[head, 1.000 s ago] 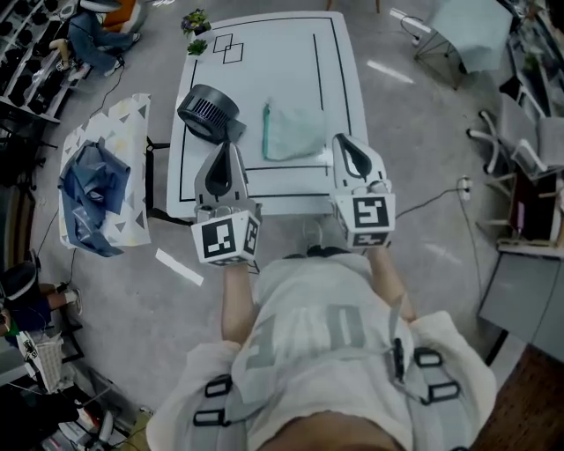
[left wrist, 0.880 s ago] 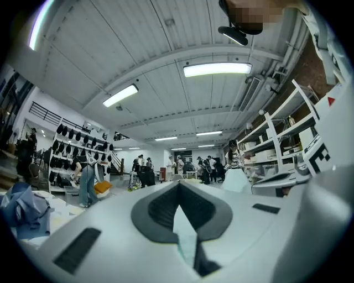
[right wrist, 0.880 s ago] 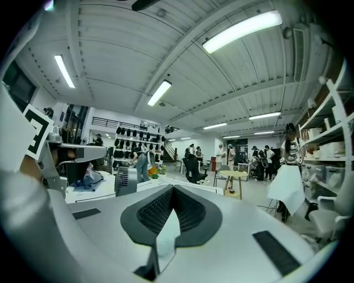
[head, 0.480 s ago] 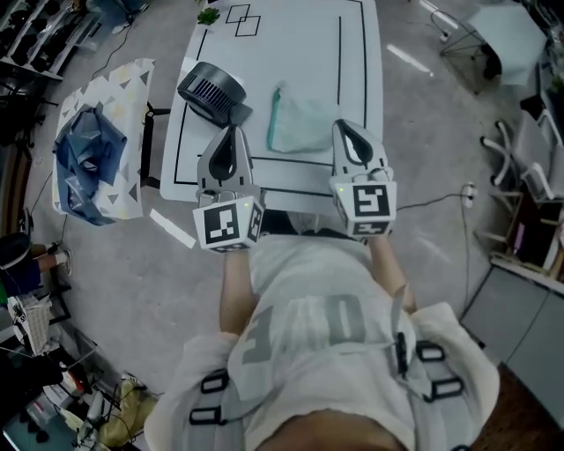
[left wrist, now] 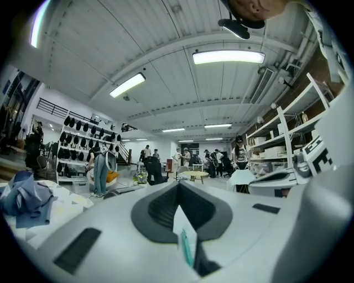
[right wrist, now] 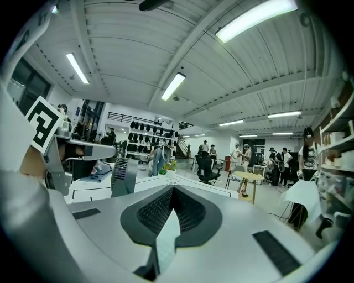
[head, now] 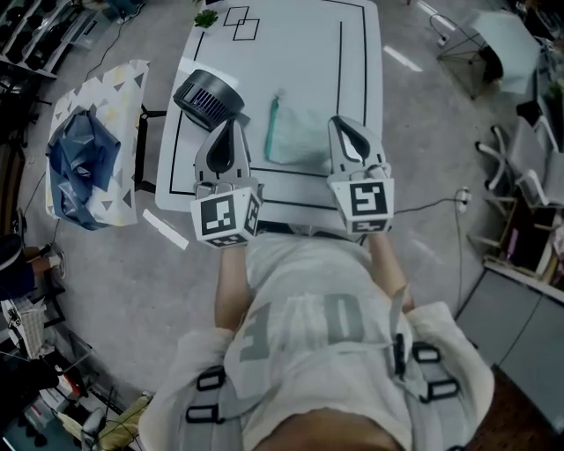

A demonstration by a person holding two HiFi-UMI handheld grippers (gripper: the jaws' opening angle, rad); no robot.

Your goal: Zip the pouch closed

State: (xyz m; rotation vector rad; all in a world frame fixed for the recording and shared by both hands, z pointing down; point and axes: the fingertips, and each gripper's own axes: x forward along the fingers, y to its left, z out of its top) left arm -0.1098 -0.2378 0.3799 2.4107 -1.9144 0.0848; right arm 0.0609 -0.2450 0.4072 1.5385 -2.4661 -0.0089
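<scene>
table (head: pixel 357 79): we see a white top ruled with black lines, running from near to far across the middle of the floor.
side stand (head: pixel 119 101): it sits left of the table under a patterned cover, with a blue cloth (head: pixel 77 163) heaped on it.
fan (head: pixel 210 93): dark and round, it stands on the left part of the table, just left of the pouch.
left gripper (head: pixel 228 125): we hold it over the near left part of the table, tips just beside the fan. Its own view shows the jaws pressed together, gripping nothing.
right gripper (head: pixel 340 123): we hold it over the near right part of the table, beside the pouch's right edge. Its jaws are also fully together and it carries nothing.
pouch (head: pixel 298 134): pale teal, it lies flat on the table between the two grippers and slightly farther off, a darker strip along its left edge. We cannot tell how far the zip is drawn.
plant (head: pixel 206 18): small and green, at the far left corner of the table.
</scene>
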